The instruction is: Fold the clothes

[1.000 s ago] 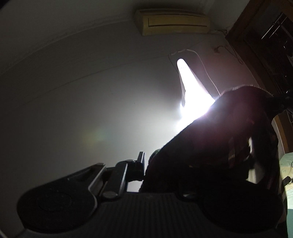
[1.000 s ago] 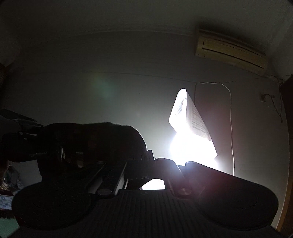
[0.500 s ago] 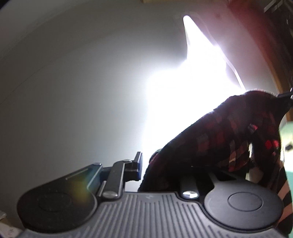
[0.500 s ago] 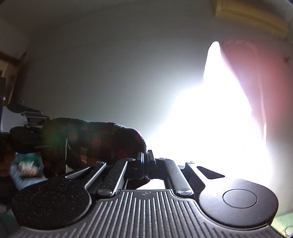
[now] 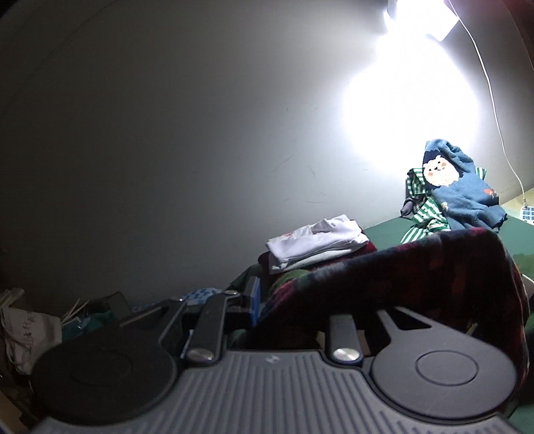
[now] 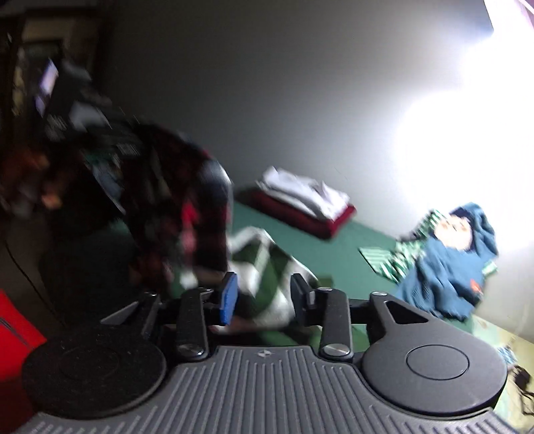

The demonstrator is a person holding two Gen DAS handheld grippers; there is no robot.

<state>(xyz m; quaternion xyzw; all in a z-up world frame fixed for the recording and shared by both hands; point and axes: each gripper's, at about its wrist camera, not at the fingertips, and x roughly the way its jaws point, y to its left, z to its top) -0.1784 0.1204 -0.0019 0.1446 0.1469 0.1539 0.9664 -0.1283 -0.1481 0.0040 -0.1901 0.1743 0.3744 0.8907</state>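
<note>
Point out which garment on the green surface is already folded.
The white garment, stacked flat on a dark red one; the blue cartoon-face sweater and green striped shirt lie crumpled.

A lived-in room of a home, dimly lit, set up for sorting laundry. A green-covered counter [image 6: 337, 247] stands against a plain pale wall [image 5: 200, 133], lit by a harsh lamp [image 5: 420, 13] with a thin white cord [image 5: 494, 110] hanging down the wall. On the green surface lie a stack of folded white and dark red clothes [image 5: 317, 245] and a loose heap with a child's blue cartoon sweater [image 5: 457, 190] over a green-striped garment [image 5: 422, 213]. A printed cloth bag [image 5: 26, 334] slumps among clutter at the left.
</note>
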